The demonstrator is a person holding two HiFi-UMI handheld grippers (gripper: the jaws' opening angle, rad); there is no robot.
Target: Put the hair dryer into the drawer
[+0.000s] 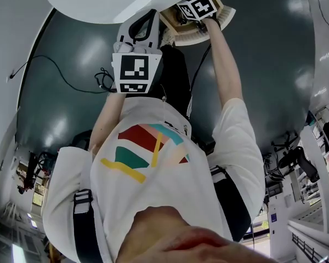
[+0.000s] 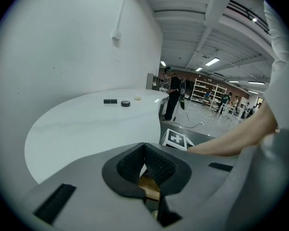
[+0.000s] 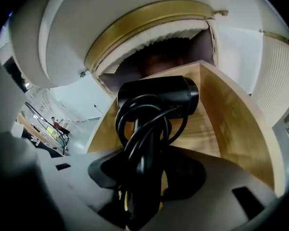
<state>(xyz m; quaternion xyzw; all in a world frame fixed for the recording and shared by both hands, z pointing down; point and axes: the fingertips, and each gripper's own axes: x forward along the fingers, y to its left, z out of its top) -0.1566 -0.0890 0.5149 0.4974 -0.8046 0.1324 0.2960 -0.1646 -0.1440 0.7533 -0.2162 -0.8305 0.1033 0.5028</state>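
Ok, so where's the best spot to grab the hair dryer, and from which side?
Take the hair dryer by its handle, from the butt end, as the right gripper has it now: the handle is slim, cord coiled round it; the barrel lies crosswise and looks too wide.

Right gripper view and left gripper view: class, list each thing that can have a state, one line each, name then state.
drawer: open, pulled out.
hair dryer: gripped by its handle, over the open drawer.
cord: coiled around the handle.
right gripper: shut on the hair dryer.
left gripper: shut, nothing held.
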